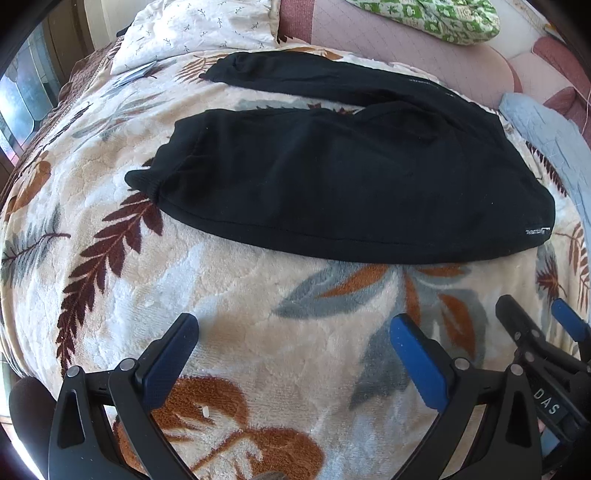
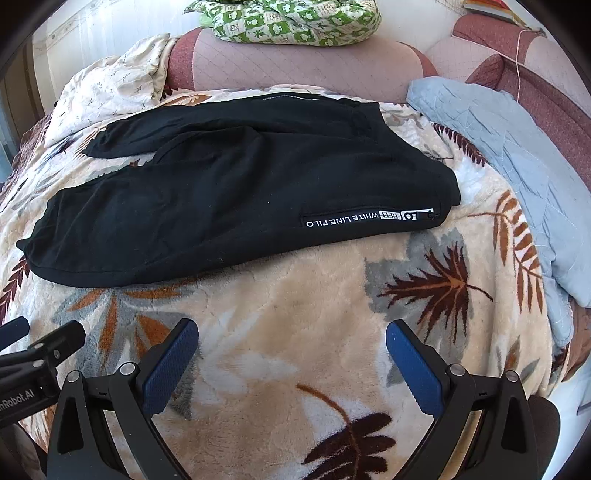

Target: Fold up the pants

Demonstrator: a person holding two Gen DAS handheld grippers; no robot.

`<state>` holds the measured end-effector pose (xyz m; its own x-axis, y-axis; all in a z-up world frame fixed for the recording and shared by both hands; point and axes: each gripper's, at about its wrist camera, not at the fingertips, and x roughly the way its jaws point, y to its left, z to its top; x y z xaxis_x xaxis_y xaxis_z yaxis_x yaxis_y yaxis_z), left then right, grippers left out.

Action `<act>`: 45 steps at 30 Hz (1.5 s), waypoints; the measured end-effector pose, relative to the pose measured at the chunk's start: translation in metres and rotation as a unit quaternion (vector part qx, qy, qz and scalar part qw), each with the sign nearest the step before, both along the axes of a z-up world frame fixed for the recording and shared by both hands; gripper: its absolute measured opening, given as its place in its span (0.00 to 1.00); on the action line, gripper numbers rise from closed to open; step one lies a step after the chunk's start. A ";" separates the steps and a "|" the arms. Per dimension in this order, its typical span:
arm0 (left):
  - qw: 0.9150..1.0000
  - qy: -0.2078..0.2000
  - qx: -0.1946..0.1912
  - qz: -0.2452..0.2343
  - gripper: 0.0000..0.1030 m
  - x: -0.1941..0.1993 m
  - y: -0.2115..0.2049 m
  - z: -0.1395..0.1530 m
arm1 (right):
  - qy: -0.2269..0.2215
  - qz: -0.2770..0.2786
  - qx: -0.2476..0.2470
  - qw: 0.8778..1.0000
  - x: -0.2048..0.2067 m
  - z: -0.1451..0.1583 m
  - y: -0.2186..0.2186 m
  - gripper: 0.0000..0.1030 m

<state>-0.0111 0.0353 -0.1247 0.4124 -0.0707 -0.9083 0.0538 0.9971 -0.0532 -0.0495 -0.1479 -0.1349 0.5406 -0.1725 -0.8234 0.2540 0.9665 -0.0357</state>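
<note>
**A:** Start with the tools, nearest first.

**B:** Left gripper (image 1: 293, 334): fingers spread wide, nothing between them, held above the leaf-print fleece blanket (image 1: 229, 295). Right gripper (image 2: 291, 338): likewise spread and empty, above the same blanket. Each camera catches the other tool at its near edge: the right one at 4 o'clock in the left view, the left one at 8 o'clock in the right view. They sit just beside each other.

**A:** The garment?

**B:** Black pants (image 2: 229, 199) lie flat on the blanket at 12 o'clock from both grippers, apart from them, with bare blanket between. Legs run toward 9 o'clock, waist toward 3 o'clock.

**A:** Differences between views?

**B:** The right view reads a zip pocket with a white label (image 2: 369, 218), "WHITE LINE FILO". The left view shows it only as a small, unreadable mark, but shows both leg cuffs (image 1: 144, 181) and the gap between the legs more plainly.

**A:** Surroundings?

**B:** Light-blue quilted cover (image 2: 517, 158) at 2 o'clock, close to the waist. White sprig-print pillow (image 1: 199, 29) at 11 o'clock. Farther, a pink padded headboard (image 2: 295, 70) with a green-and-white patterned bundle (image 2: 295, 22) on top.

**A:** Clearance?

**B:** Nothing lies on the pants. Open blanket borders their near edge.
</note>
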 end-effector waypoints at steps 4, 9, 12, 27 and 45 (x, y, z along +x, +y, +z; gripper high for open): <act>1.000 0.002 0.011 -0.003 1.00 0.001 -0.001 -0.004 | 0.000 -0.003 0.004 1.000 0.000 -0.002 -0.002 1.00; 1.000 -0.003 0.020 -0.007 1.00 0.000 -0.003 -0.008 | 0.004 -0.007 0.008 1.000 0.002 -0.007 -0.007 1.00; 1.000 -0.006 0.027 -0.006 1.00 0.000 -0.005 -0.009 | -0.001 -0.011 0.012 1.000 0.001 -0.007 -0.011 1.00; 0.999 0.007 0.030 -0.013 1.00 0.002 -0.009 -0.012 | -0.009 -0.029 0.037 0.999 -0.006 -0.010 -0.026 1.00; 0.996 -0.083 0.021 -0.008 0.97 -0.016 0.006 0.045 | -0.025 -0.009 0.017 0.999 -0.012 0.002 -0.010 1.00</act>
<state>-0.0272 0.0417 -0.0798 0.5559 -0.0413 -0.8302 0.0733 0.9973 -0.0005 -0.0615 -0.1575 -0.1329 0.5786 -0.1553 -0.8007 0.2728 0.9620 0.0105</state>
